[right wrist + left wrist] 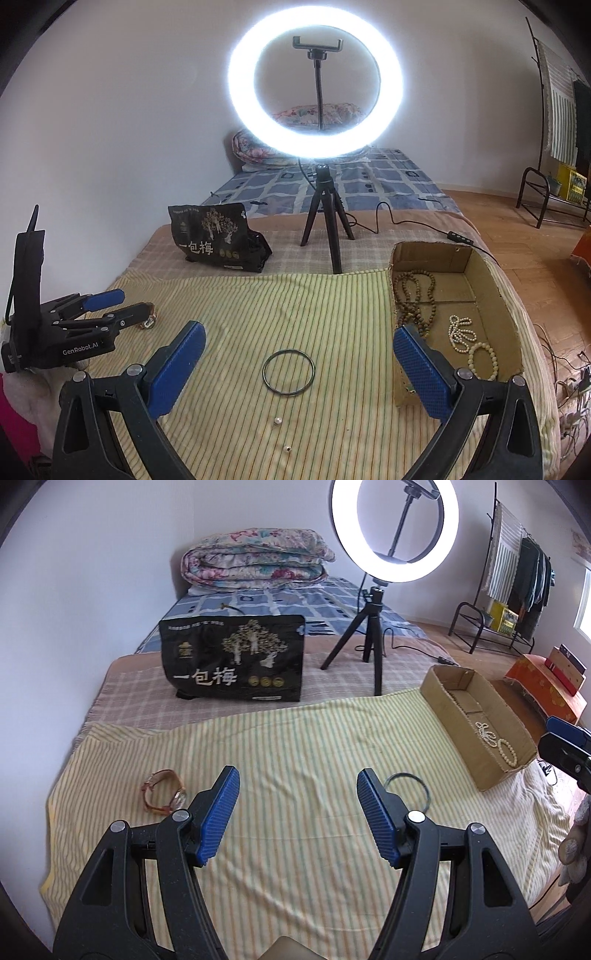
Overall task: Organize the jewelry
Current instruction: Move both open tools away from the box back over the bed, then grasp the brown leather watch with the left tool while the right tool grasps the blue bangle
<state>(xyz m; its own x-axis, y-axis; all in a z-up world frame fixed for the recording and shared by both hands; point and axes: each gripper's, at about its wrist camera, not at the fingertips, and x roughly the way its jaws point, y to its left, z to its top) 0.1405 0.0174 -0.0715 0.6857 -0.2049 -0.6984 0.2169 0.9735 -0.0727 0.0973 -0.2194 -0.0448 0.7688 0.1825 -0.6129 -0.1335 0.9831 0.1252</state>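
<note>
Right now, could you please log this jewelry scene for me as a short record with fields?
surface: striped cloth on a bed
box: open cardboard box, at the cloth's right edge
in box: brown bead string, two pale bead strands
loose on cloth: dark bangle, watch, two tiny pieces
left gripper: open, empty
right gripper: open, empty

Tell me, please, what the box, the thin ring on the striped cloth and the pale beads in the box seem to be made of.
Box: corrugated cardboard, brown and matte, with rough cut edges.
Thin ring: probably metal or dark stone; slim, dark, slightly shiny, rigid circle.
Pale beads: cream, smooth, round; perhaps pearl, bone or plastic, the look leaves it open.
</note>
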